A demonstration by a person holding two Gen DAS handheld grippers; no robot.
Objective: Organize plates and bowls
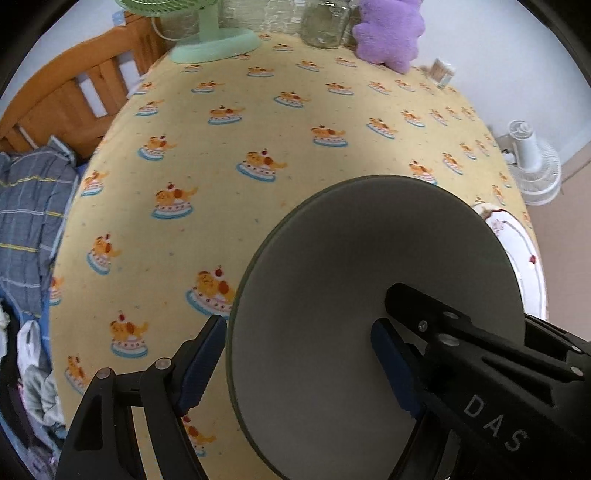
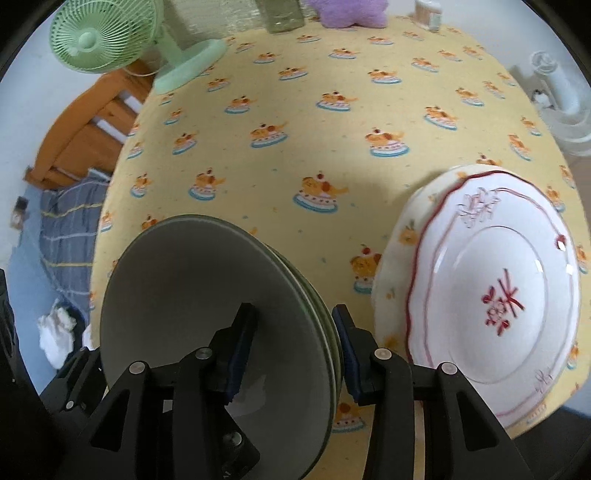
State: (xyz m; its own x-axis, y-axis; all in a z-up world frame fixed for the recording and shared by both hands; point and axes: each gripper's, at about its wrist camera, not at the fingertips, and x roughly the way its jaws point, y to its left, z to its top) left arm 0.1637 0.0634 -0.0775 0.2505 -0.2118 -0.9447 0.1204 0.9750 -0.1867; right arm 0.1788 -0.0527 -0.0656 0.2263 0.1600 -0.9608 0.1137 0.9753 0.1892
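Note:
A stack of grey-green bowls (image 2: 207, 295) stands near the front edge of the yellow tablecloth (image 2: 332, 147). My right gripper (image 2: 295, 310) is shut on the stack's right rim, one pad inside the top bowl and the other against the outer walls. In the left wrist view the same bowls (image 1: 351, 258) fill the lower middle. My left gripper (image 1: 299, 325) is open and straddles their left rim without touching, one finger inside and one outside. To the right, a white plate with red trim (image 2: 498, 277) lies on a cream dish with orange print (image 2: 395, 258); its edge also shows as the white plate (image 1: 517, 236).
At the table's far side stand a green desk fan (image 2: 110, 37), a glass jar (image 1: 325, 26), a purple plush toy (image 1: 388, 33) and a small toothpick holder (image 1: 441, 72). A wooden bed frame (image 1: 74, 92) with blue plaid bedding (image 1: 29, 214) is left; a white fan (image 1: 532, 166) stands on the floor right.

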